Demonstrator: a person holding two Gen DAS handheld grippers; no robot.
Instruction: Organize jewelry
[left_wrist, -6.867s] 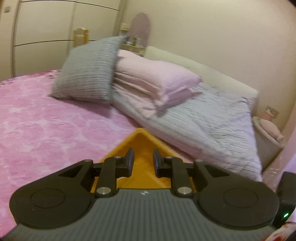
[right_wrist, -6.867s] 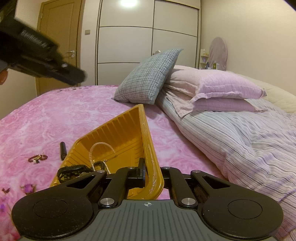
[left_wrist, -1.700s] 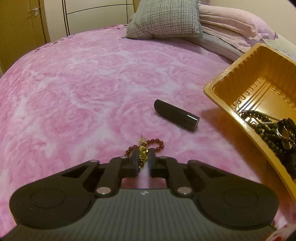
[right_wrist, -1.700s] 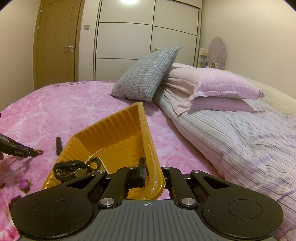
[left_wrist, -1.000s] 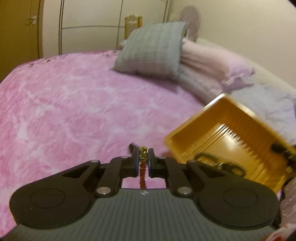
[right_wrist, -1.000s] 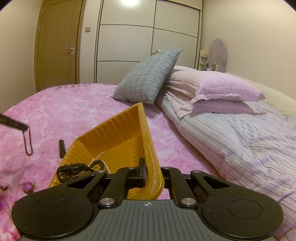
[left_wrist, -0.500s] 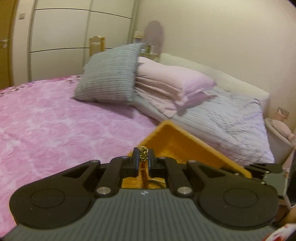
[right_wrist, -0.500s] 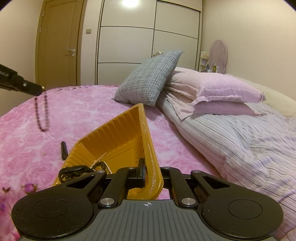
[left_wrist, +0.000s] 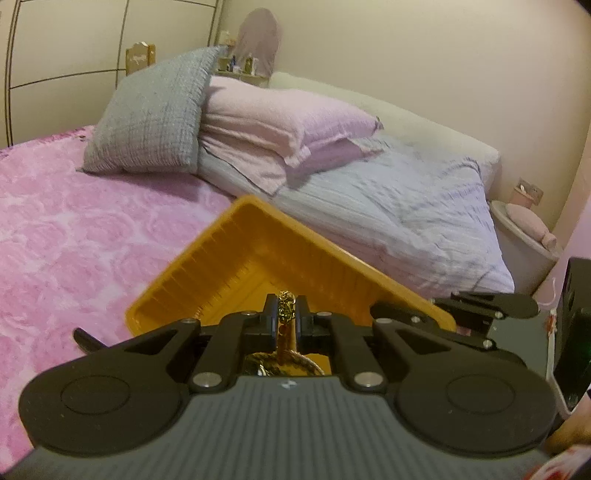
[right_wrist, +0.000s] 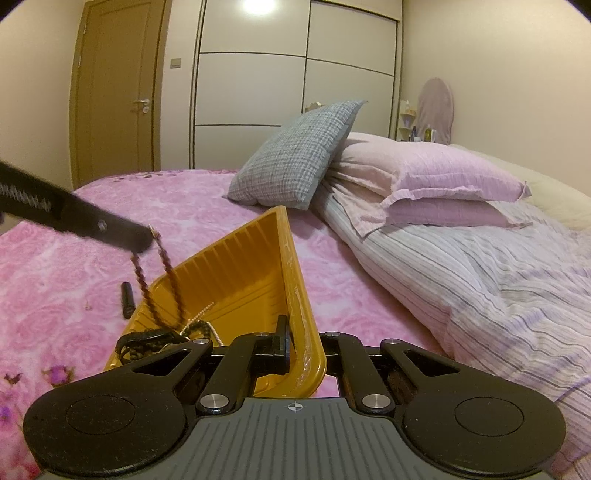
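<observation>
Right wrist view: left gripper, jaws pinching the red bracelet, now hangs it over the tray.

Your left gripper is matte black: two short block fingers on angled link arms, each arm pinned with a round silver screw, and a large flat disc moulded at either side. Behind them sits a grey ribbed housing with a small white mark at its front edge. Your right gripper is built the same way (its mark is a small crosshair). Seen from the right wrist view, the left one's side carries a line of white lettering, too blurred to read.
</observation>
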